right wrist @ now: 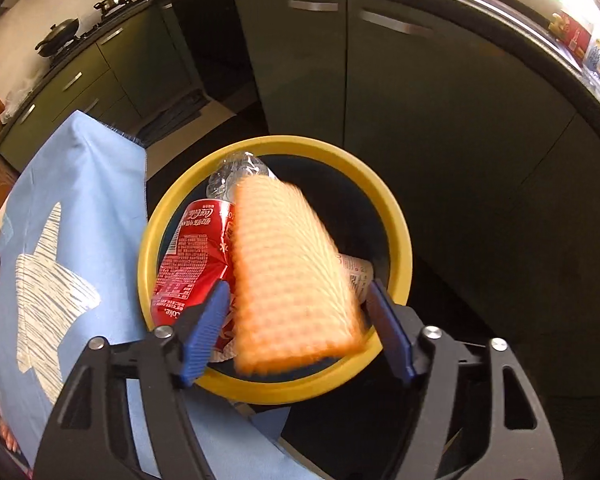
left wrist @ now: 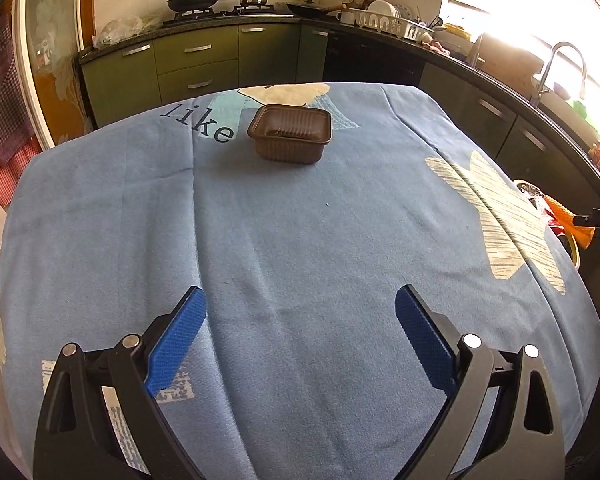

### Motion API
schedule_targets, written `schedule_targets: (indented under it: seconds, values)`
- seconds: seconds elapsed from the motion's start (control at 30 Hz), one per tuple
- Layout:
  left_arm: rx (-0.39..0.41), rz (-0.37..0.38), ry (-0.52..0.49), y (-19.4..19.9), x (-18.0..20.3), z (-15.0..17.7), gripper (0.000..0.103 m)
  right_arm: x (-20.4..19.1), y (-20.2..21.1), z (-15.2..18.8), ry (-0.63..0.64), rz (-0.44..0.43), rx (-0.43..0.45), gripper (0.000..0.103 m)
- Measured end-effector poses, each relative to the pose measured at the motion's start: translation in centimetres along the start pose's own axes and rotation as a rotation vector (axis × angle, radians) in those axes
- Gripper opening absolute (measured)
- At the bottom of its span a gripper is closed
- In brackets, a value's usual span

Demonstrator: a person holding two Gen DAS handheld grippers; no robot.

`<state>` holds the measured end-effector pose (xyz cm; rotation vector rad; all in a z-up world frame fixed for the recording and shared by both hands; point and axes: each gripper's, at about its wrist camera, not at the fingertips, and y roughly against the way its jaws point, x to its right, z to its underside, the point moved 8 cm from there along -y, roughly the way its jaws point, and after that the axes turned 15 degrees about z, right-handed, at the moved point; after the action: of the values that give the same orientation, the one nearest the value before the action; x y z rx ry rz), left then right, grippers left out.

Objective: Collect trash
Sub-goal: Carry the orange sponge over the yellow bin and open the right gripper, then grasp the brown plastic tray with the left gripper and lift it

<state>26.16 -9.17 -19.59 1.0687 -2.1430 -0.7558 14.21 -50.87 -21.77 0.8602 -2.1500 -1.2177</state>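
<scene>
1. So the biggest thing going is the table [left wrist: 300,240] under a light blue cloth with pale star prints. Green kitchen cabinets [left wrist: 196,68] wrap around behind it, and nothing there is in the way.
2. Next down: the yellow-rimmed trash bin [right wrist: 400,240] sitting just off the table's right edge. A red cola can [right wrist: 192,252], a crumpled clear plastic bottle [right wrist: 236,172] and some printed wrapper [right wrist: 356,276] are already inside it.
3. Over the bin, an orange waffle-textured sponge [right wrist: 292,280] shows between the pads of the right gripper [right wrist: 296,324]. It's motion-blurred, long axis running away from the camera and tilted. The jaws are spread wider than the sponge, with a visible gap on both sides, so they aren't pinching it. My read is it's dropping into the bin.
4. What's left on the table is a brown plastic food tray [left wrist: 290,134] on the far side, sitting upright and open-topped, long side running left to right.
5. The left gripper [left wrist: 300,320] is wide open and holding nothing. It points down at bare cloth with the tray straight ahead, well apart. It's clearly the nearer tongs, with a clean path across the cloth.
6. I'd guess a grab on the tray's near wall or across its short width comes next. Thin plastic could flex or skid.
</scene>
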Motion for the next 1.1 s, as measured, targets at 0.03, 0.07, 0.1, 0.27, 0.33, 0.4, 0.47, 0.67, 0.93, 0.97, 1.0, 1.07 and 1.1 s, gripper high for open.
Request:
schedule_targets:
  seconds: [0.03,0.07,0.1,0.27,0.33,0.4,0.47,0.67,0.93,0.97,1.0,1.07,1.1]
  values:
    - [-0.001,0.000,-0.001,0.0,0.0,0.0,0.094,-0.6,0.1,0.1,0.000,0.007,0.012,0.069]
    - [-0.001,-0.001,-0.002,0.0,0.0,0.0,0.094,-0.5,0.4,0.2,0.000,0.009,0.023,0.071]
    - [-0.002,0.000,-0.003,0.0,0.1,0.0,0.094,-0.6,0.9,0.5,-0.002,0.003,0.035,0.072]
    - [-0.008,0.002,-0.021,-0.2,0.6,0.1,0.094,-1.4,3.6,1.8,-0.026,-0.090,0.070,0.073]
    - [-0.011,-0.001,-0.036,-0.2,1.0,0.1,0.094,-2.0,4.9,2.3,-0.030,-0.136,0.098,0.073]
    - [-0.013,-0.006,-0.052,-0.3,1.3,0.1,0.094,-2.6,5.8,2.7,-0.021,-0.147,0.125,0.073]
    - [-0.013,-0.029,-0.054,-0.2,1.3,-0.1,0.094,-3.7,6.8,2.7,-0.008,-0.173,0.152,0.073]
    - [-0.065,-0.018,-0.034,-0.5,1.4,-1.8,0.094,-5.5,8.4,3.0,0.025,-0.257,0.185,0.077]
    - [-0.103,-0.070,-0.104,-2.7,0.8,-8.2,0.094,-5.7,7.9,3.2,0.018,-0.294,0.172,0.077]
    - [-0.109,-0.067,-0.097,-3.1,0.5,-8.9,0.094,-5.6,7.7,3.3,0.017,-0.299,0.169,0.077]
    - [-0.114,-0.066,-0.087,-3.5,0.1,-9.6,0.094,-5.5,7.6,3.4,0.016,-0.302,0.165,0.077]
    - [-0.126,-0.068,-0.055,-4.4,-1.0,-11.0,0.094,-5.6,7.3,3.4,0.020,-0.305,0.159,0.077]
    - [-0.137,-0.062,-0.041,-5.0,-1.4,-11.4,0.094,-5.7,7.2,3.5,0.022,-0.307,0.157,0.077]
